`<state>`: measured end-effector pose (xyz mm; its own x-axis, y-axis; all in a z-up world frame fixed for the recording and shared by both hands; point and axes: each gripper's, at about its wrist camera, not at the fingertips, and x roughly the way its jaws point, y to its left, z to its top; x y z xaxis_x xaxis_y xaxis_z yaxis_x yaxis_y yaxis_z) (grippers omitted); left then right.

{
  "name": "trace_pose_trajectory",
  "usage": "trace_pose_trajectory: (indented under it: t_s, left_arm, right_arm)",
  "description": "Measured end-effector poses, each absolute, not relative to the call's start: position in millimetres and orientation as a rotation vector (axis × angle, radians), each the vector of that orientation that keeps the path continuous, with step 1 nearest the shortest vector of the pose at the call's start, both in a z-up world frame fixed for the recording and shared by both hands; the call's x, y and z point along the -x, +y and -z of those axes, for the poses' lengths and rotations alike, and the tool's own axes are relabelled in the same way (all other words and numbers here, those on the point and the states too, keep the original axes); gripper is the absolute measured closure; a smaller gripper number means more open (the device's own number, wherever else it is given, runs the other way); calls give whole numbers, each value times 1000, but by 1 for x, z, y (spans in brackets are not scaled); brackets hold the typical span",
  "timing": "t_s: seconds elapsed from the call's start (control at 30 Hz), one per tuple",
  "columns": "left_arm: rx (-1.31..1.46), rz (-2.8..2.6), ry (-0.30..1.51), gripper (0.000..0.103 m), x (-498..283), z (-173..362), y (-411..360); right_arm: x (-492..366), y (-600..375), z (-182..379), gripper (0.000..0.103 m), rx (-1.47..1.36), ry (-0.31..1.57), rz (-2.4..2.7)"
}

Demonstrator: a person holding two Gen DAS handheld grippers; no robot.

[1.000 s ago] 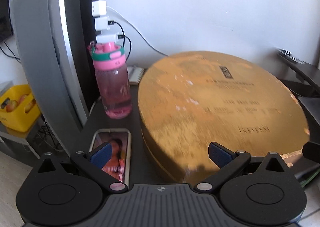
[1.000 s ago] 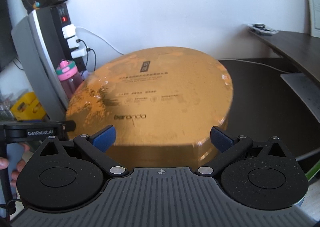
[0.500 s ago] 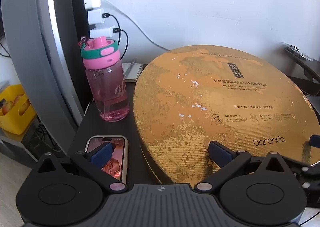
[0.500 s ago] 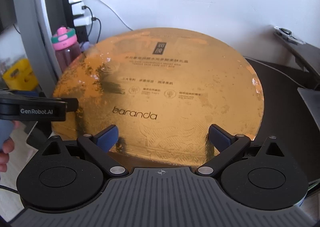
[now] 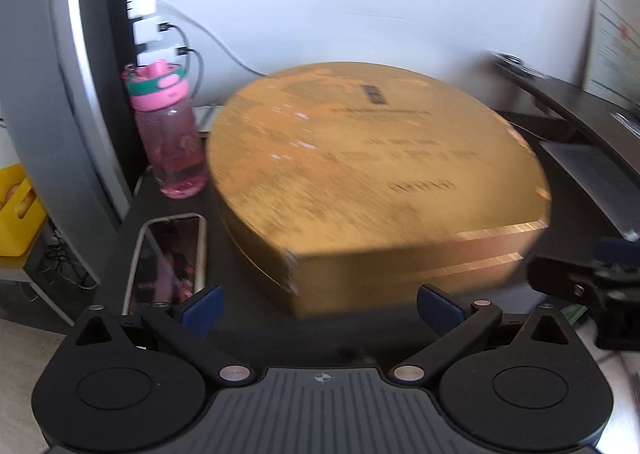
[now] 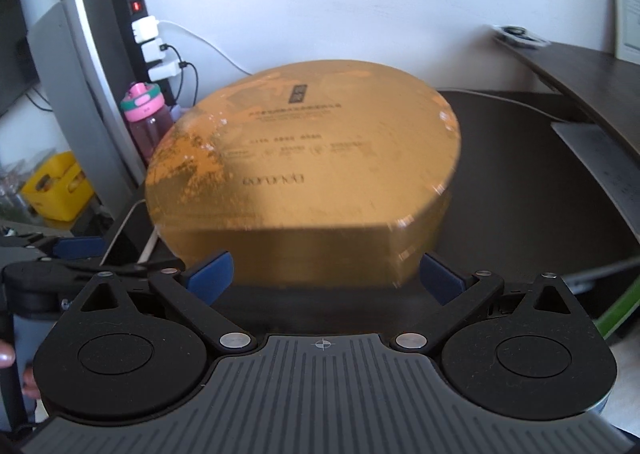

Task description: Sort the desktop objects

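Observation:
A large round gold gift box [image 5: 376, 170] [image 6: 308, 170] lies flat on the dark desk [image 6: 520, 182], blurred by motion. Left of it stand a pink water bottle [image 5: 170, 134] [image 6: 146, 118] with a green-and-pink lid and a phone [image 5: 168, 258] lying face up. My left gripper [image 5: 320, 308] is open, just in front of the box's near wall, with nothing between its fingers. My right gripper [image 6: 325, 276] is open too, at the box's near edge. The right gripper's blue pad shows at the far right of the left wrist view.
A grey computer tower [image 5: 52, 102] and a power strip [image 5: 140, 14] with white chargers rise at the left. A yellow crate [image 5: 18, 214] sits lower left. A dark raised shelf [image 6: 580, 70] curves along the right, with papers [image 6: 600, 170] below it.
Both views have pulled back and dropped lower; the box's front wall now shows. Both grippers stay open and the box has not shifted on the desk.

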<state>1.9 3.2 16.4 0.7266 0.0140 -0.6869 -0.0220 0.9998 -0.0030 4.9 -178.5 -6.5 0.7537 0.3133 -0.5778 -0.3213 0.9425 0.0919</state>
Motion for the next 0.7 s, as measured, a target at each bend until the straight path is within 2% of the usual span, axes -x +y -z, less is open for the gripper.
trace_pose_trajectory:
  t_s: [0.23, 0.7]
  left_arm:
    - [2, 13, 784, 0, 23, -7, -13]
    - [20, -34, 764, 0, 27, -12, -6]
  right_arm:
    - [25, -196, 5, 0, 2, 636, -325]
    - [25, -194, 7, 0, 25, 626, -310]
